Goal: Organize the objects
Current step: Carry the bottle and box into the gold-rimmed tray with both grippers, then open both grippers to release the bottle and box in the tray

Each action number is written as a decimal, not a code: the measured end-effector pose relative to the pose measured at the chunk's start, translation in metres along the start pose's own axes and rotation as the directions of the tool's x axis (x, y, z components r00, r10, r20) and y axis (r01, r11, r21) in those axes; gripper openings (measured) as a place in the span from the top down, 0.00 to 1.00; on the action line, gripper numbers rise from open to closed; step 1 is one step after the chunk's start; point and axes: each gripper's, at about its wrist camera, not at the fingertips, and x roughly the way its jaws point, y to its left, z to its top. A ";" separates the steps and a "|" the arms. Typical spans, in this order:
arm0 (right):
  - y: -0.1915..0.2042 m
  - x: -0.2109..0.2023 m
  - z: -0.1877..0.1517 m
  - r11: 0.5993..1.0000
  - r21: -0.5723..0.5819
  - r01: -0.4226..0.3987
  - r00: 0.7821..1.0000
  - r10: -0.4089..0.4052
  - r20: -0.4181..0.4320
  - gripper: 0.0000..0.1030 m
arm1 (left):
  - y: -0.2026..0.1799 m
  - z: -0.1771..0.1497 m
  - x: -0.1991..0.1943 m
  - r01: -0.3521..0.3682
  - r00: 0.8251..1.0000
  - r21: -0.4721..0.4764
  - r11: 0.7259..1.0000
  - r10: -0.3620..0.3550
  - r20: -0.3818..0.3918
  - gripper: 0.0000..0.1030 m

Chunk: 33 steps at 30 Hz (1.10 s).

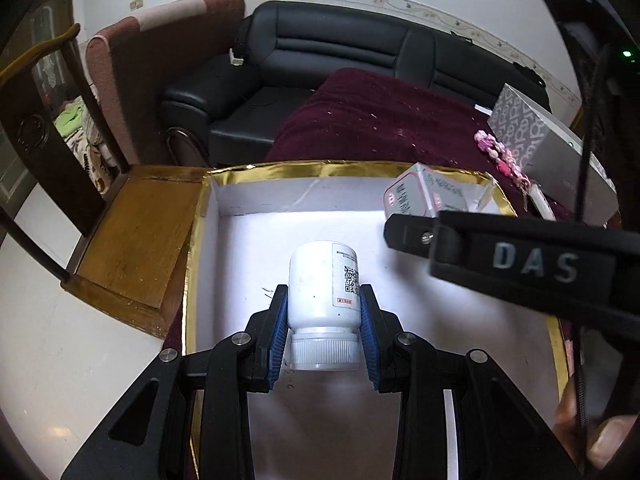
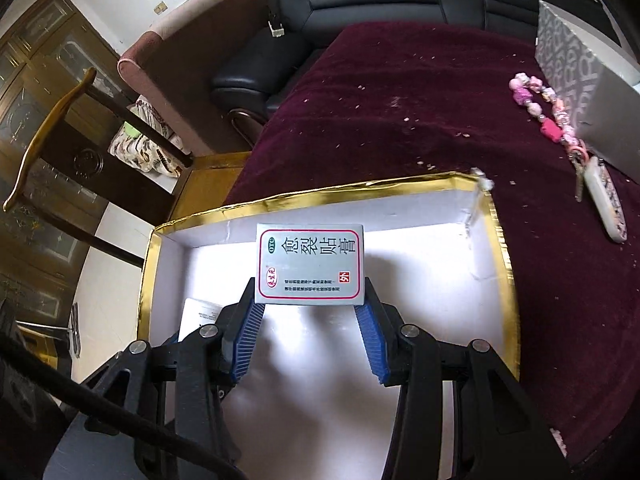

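A white pill bottle [image 1: 316, 280] lies with its ribbed cap towards the camera, and my left gripper [image 1: 323, 292] is shut on its sides. It hangs above the white floor of a gold-rimmed shallow box [image 1: 320, 168]. My right gripper [image 2: 310, 286] is shut on a silver medicine carton [image 2: 310, 264] with a red border and printed characters, held upright over the far half of the same box [image 2: 360, 186]. In the left wrist view that carton [image 1: 432, 196] shows at the box's far right corner, partly hidden behind the right tool's black finger.
The box rests on a maroon cloth [image 2: 420, 100]. A pink bead keychain with keys [image 2: 560, 120] and a grey patterned box [image 2: 576, 64] lie on the cloth at the right. Behind stand a black sofa [image 1: 340, 52] and, at the left, a wooden chair [image 1: 132, 232]. A hand [image 1: 608, 440] shows low right.
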 end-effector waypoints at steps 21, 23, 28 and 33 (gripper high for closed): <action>-0.005 -0.001 0.005 1.000 0.021 -0.012 1.000 0.012 -0.003 0.46 | 0.021 0.006 -0.013 0.058 0.997 -0.127 0.990 -0.052 0.054 0.64; -0.007 -0.010 0.001 1.000 0.015 -0.023 1.000 0.023 0.006 0.46 | 0.022 0.006 -0.018 0.068 0.996 -0.130 0.989 -0.060 0.071 0.62; -0.016 -0.042 -0.017 0.999 -0.002 -0.037 0.998 0.037 0.044 0.46 | 0.020 0.005 -0.025 0.087 0.992 -0.112 0.990 -0.077 0.095 0.61; -0.030 -0.073 -0.054 0.998 0.008 -0.070 0.996 0.069 0.060 0.46 | 0.010 0.003 -0.030 0.100 0.990 -0.072 0.992 -0.093 0.102 0.60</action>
